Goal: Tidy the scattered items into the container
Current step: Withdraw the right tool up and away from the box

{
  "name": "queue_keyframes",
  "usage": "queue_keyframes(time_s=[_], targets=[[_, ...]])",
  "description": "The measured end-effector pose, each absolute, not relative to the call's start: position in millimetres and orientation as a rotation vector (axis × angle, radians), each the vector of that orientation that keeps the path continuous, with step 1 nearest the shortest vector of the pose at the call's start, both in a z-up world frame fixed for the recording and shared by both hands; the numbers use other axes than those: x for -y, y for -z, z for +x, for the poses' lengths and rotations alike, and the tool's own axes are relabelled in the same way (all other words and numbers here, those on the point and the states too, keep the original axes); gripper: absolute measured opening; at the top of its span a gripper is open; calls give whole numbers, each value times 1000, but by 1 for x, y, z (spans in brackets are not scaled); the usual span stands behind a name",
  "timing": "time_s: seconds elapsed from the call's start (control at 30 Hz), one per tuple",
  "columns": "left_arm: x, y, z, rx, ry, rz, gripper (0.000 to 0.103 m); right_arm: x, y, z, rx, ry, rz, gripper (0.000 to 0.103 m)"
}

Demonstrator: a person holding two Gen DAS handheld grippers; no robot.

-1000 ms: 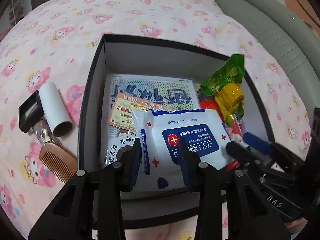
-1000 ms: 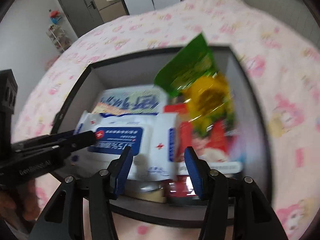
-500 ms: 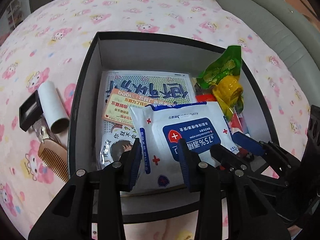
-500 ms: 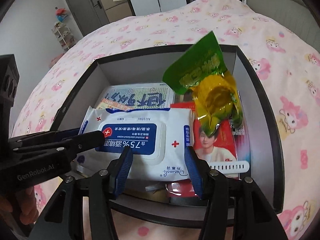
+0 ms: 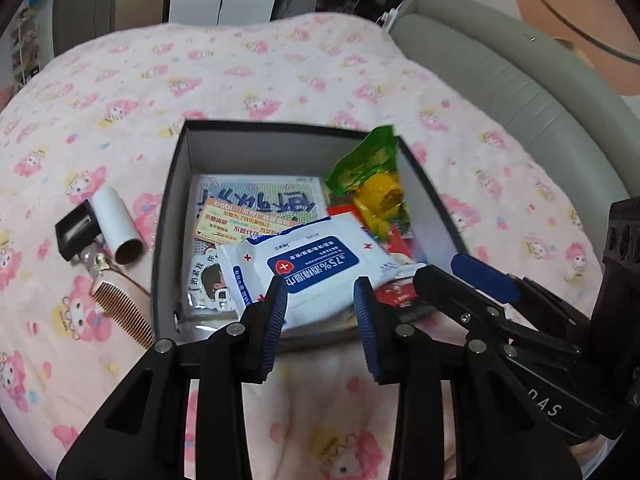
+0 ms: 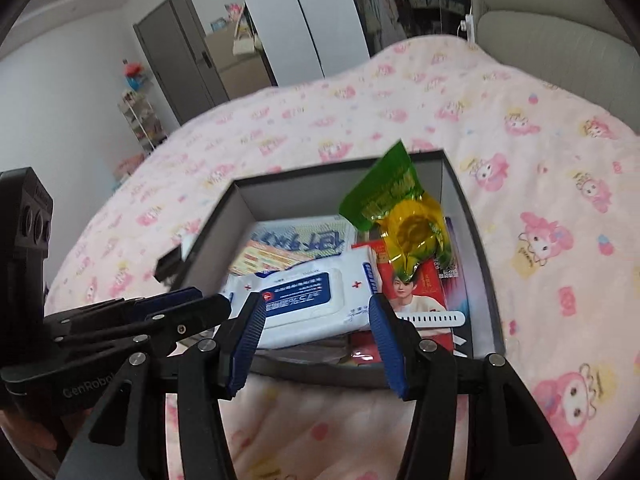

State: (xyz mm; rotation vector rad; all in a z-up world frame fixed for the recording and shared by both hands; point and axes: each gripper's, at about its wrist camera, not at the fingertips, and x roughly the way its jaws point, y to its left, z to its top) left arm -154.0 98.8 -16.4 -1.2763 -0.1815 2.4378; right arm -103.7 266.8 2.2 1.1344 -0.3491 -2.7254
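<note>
Box on the bed, loose items to its left

In the box (image 5: 176, 216), the wipes pack (image 5: 308, 264) lies on papers, the snack bag (image 5: 372, 184) to its right; the tube (image 5: 116, 220), clip (image 5: 76, 226) and comb (image 5: 124, 308) lie on the bed (image 5: 280, 72).

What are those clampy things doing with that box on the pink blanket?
A person holds a gripper in each hand and is tidying things into the dark box. Both the left gripper and right gripper are open and empty, near the box's front edge. The wipes pack lies inside; the comb and cardboard tube wait outside.
</note>
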Motion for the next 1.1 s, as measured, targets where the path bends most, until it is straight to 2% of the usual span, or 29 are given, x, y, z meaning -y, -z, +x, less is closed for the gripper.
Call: queue_keyframes(time_s=[0.47, 1.1], targets=[[-78, -16, -77, 130, -2442, -1185, 38, -241, -36, -33, 377, 2736, 1026, 51], [-3, -2, -27, 269, -2534, -1220, 37, -172, -29, -11, 279, 2611, 1027, 51]])
